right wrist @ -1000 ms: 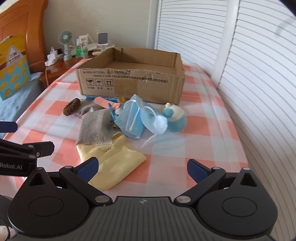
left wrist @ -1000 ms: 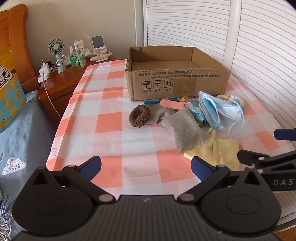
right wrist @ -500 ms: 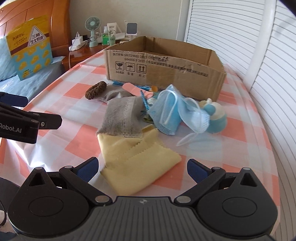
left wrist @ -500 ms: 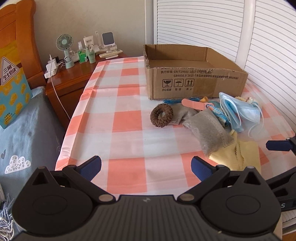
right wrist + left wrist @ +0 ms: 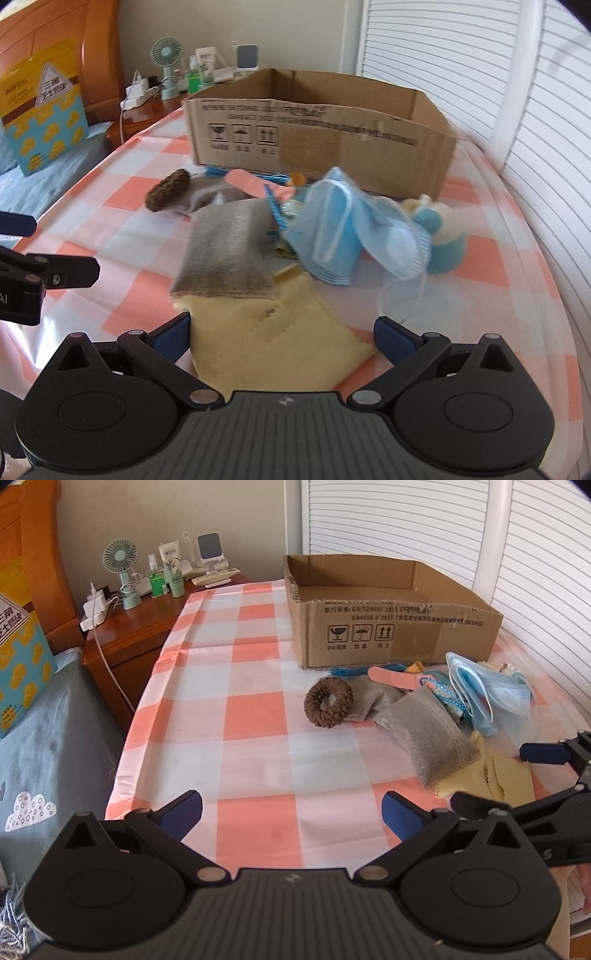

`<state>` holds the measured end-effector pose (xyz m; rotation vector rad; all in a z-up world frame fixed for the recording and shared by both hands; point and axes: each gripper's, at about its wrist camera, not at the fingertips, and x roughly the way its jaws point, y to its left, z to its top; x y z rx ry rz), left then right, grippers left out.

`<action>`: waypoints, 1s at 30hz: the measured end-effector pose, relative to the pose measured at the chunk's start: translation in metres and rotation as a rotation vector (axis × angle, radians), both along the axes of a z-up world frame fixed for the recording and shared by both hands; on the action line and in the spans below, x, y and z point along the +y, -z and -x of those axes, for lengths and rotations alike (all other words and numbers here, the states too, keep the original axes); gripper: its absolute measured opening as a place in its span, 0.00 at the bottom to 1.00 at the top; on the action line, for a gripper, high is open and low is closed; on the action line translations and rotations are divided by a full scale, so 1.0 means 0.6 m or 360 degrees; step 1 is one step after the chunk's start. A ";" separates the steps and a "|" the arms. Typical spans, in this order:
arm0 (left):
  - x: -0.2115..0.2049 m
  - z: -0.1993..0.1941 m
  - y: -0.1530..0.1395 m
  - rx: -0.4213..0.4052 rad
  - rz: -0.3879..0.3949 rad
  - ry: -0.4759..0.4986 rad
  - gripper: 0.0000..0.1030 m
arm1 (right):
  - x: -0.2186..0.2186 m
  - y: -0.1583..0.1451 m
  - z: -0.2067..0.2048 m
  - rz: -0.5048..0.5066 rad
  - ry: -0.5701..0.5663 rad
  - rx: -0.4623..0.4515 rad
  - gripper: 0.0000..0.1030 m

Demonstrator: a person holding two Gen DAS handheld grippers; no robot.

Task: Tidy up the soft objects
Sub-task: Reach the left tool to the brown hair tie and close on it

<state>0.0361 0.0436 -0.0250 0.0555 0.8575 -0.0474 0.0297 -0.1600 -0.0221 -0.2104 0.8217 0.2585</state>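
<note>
Right wrist view: right gripper (image 5: pixel 282 332) spread wide, straddling the yellow cloth (image 5: pixel 273 339) | left gripper (image 5: pixel 291 810) wide too, holding nothing | soft pile sits in front of cardboard box (image 5: pixel 325 122)

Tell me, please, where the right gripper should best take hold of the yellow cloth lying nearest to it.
Probably the near corner of the yellow cloth, from above and the front. It lies flat between the open right gripper, while its far edge is tucked under the grey pouch.
</note>
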 end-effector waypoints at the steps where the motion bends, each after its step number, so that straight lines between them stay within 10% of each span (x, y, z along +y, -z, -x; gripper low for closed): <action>1: -0.004 -0.002 0.002 0.0004 -0.0001 0.0021 1.00 | -0.009 -0.001 0.000 -0.0005 0.0012 0.0002 1.00; 16: -0.025 -0.047 0.043 0.0113 0.0059 0.0290 1.00 | -0.064 0.003 0.019 0.0054 0.0102 -0.0097 1.00; 30: 0.008 -0.066 0.055 -0.0046 0.0088 0.0571 1.00 | -0.067 0.009 0.030 0.0026 0.0097 -0.0192 1.00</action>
